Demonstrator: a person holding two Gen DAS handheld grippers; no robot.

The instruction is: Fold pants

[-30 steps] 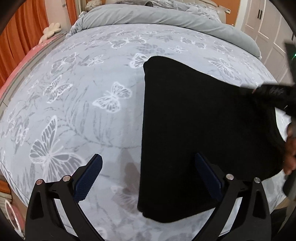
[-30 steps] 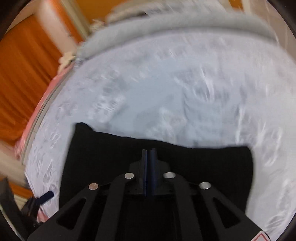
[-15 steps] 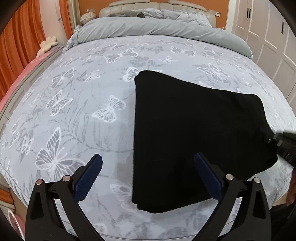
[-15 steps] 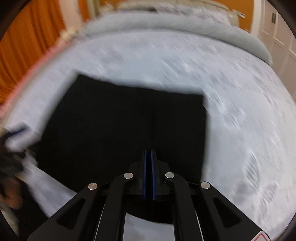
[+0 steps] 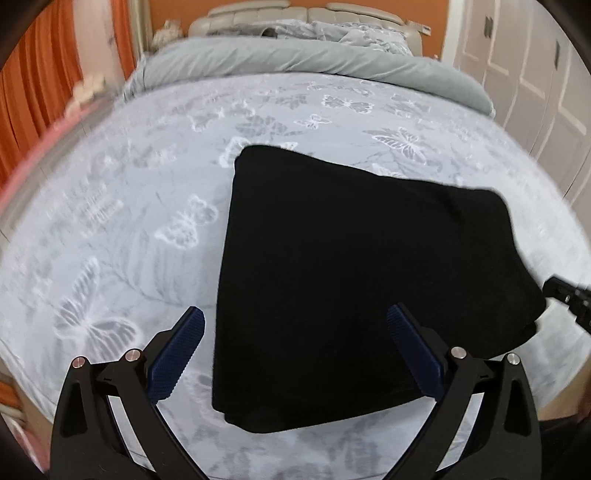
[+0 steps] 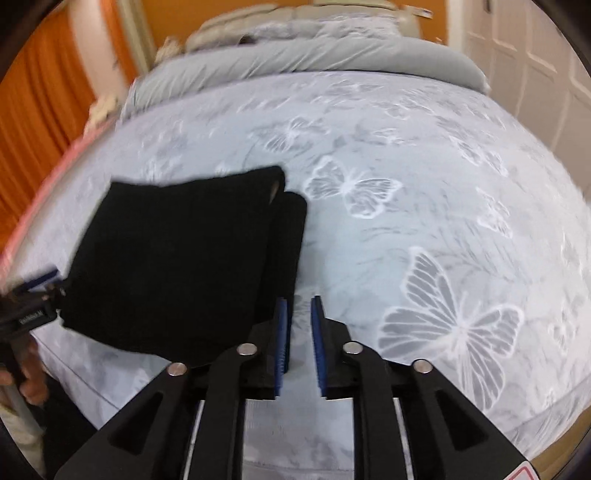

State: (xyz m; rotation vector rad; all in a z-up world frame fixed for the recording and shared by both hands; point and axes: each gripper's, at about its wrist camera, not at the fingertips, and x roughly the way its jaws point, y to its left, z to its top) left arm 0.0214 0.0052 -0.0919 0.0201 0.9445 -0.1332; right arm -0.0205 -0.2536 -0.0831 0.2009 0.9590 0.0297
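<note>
The black pants [image 5: 362, 280] lie folded into a thick rectangle on the butterfly-print bed sheet [image 5: 110, 229]. My left gripper [image 5: 295, 358] hovers wide open over the near edge of the fold, with nothing pressed between its blue pads [image 5: 177, 358]. In the right wrist view the same pants [image 6: 177, 258] lie to the left, stacked layers showing at their right edge. My right gripper [image 6: 298, 343] sits just right of that edge above the sheet; its jaws are opening, with a narrow gap and nothing between them. The other gripper's tip [image 5: 569, 299] shows at the pants' right corner.
A grey duvet [image 5: 314, 62] is bunched at the head of the bed below a padded headboard [image 5: 295, 14]. Orange curtains [image 5: 37, 85] hang on the left, white cupboard doors [image 5: 532, 74] stand on the right. A hand [image 6: 29, 380] holds the left gripper at the bed's near edge.
My right gripper has let go of the pants, swung off to their right and its jaws have parted. The pants now lie flat, folded. The left gripper has barely moved.
</note>
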